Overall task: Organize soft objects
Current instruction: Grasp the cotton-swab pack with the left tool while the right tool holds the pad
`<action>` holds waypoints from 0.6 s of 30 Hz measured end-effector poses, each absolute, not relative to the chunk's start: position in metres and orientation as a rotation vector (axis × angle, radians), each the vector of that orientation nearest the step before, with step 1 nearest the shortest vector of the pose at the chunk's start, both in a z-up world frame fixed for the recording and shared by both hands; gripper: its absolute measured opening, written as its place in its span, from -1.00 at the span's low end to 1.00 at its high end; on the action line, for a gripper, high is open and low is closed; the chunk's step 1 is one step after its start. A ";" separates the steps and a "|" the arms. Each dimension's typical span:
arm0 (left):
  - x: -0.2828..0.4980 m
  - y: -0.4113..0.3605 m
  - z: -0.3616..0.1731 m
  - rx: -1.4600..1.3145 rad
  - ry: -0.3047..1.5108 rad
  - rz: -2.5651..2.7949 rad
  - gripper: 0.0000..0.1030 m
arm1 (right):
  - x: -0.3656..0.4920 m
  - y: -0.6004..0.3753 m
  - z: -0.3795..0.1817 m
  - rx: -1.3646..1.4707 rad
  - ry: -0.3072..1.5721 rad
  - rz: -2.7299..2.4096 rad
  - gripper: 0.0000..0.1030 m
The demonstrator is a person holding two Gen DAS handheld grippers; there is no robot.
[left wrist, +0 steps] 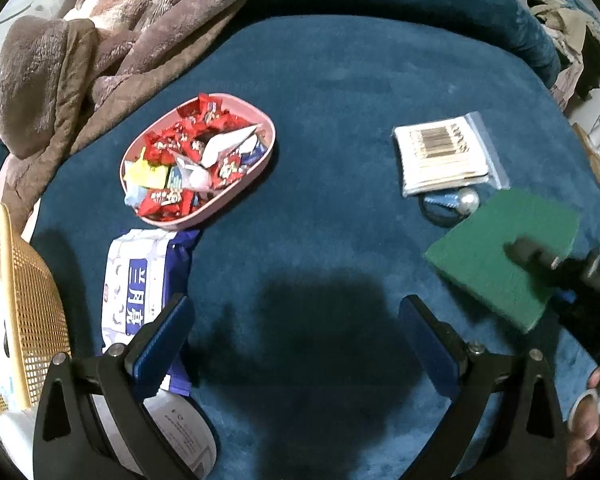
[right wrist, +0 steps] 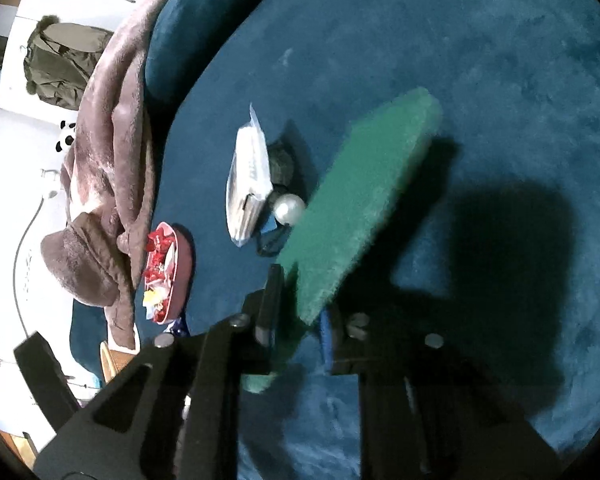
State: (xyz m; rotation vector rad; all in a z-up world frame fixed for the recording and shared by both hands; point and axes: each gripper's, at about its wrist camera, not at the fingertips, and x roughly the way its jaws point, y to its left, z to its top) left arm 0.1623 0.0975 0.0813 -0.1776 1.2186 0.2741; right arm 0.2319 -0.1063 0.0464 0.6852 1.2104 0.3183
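Meanwhile the right tongs (right wrist: 300,320) pinched a green sponge (right wrist: 356,204) above the blue cushion (right wrist: 500,80); the left tongs (left wrist: 296,340) hung spread beside a wipes pack (left wrist: 140,280).

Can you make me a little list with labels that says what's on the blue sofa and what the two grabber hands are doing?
Surface: dark blue velvety cushion
Right gripper: shut on flat green scouring pad, lifted clear of cushion
Left gripper: open, holding nothing
Snacks: oval pink tray filled with red-wrapped candies
Beside tray: white and blue tissue pack
Near pad: clear zip bag of cotton swabs, with a pearly white ball next to it
Far left: woven tan plastic basket
Behind tray: crumpled brown fleece blanket
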 end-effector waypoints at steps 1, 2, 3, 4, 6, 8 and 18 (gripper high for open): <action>0.163 0.098 0.084 -0.182 1.214 0.270 0.99 | 0.229 -0.109 0.050 0.677 1.200 0.325 -0.71; 0.164 0.098 0.087 -0.186 1.207 0.264 0.99 | 0.226 -0.111 0.054 0.662 1.192 0.329 -0.72; 0.166 0.099 0.091 -0.187 1.200 0.261 0.99 | 0.224 -0.113 0.058 0.644 1.188 0.334 -0.75; 0.167 0.098 0.095 -0.187 1.190 0.255 0.99 | 0.222 -0.117 0.064 0.611 1.193 0.336 -0.76; 0.171 0.097 0.101 -0.183 1.183 0.241 0.99 | 0.221 -0.121 0.074 0.541 1.200 0.338 -0.81; 0.176 0.093 0.107 -0.172 1.182 0.231 0.99 | 0.220 -0.126 0.092 0.398 1.191 0.323 -0.82; 0.199 0.058 0.114 -0.171 1.189 0.167 0.99 | 0.240 -0.132 0.088 0.266 1.222 0.398 -0.80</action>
